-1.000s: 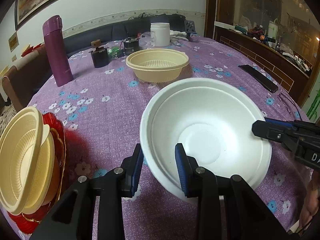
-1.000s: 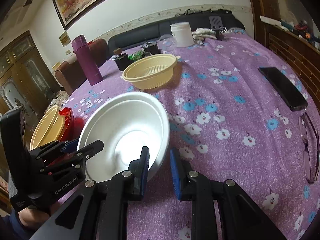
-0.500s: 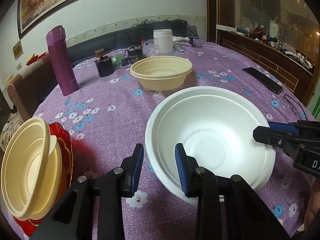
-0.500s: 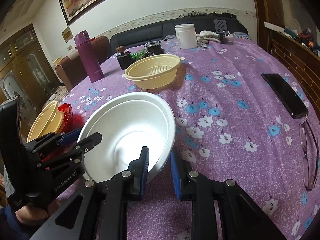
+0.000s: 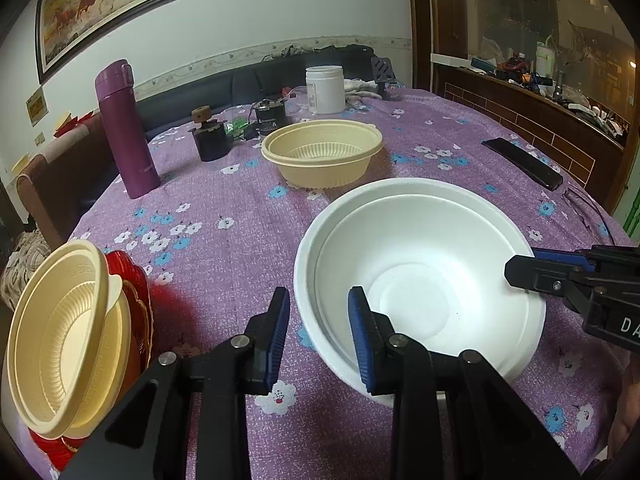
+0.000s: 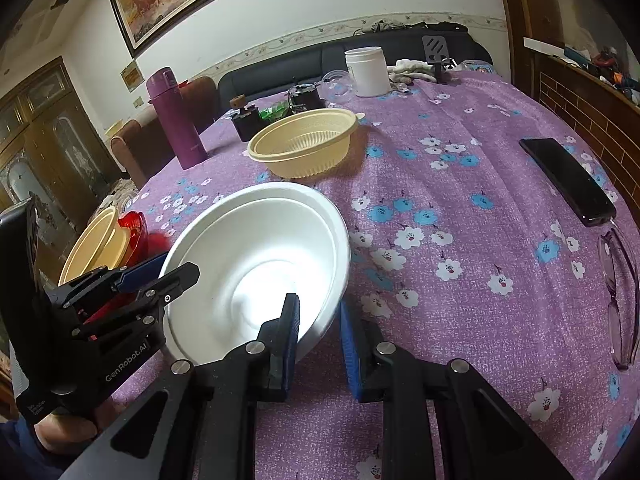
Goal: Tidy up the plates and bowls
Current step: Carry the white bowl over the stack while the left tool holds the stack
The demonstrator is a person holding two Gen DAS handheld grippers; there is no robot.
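A large white bowl (image 5: 420,276) is held over the purple flowered table, tilted; it also shows in the right wrist view (image 6: 256,276). My left gripper (image 5: 318,330) straddles its near rim, with some gap at the outer pad. My right gripper (image 6: 318,334) is shut on the opposite rim and shows in the left wrist view (image 5: 520,268). A cream ribbed bowl (image 5: 322,156) sits upright at mid table. Cream bowls (image 5: 64,336) stand on edge against red plates (image 5: 138,308) at the left.
A purple flask (image 5: 126,128), a dark small pot (image 5: 210,140), a black jar (image 5: 270,120) and a white tub (image 5: 325,88) stand at the back. A black phone (image 6: 566,180) and glasses (image 6: 620,292) lie at the right. A sofa runs behind the table.
The white bowl has come up off the table and tipped more level between both grippers. Both wrist views have risen a little. Nothing else on the table moved.
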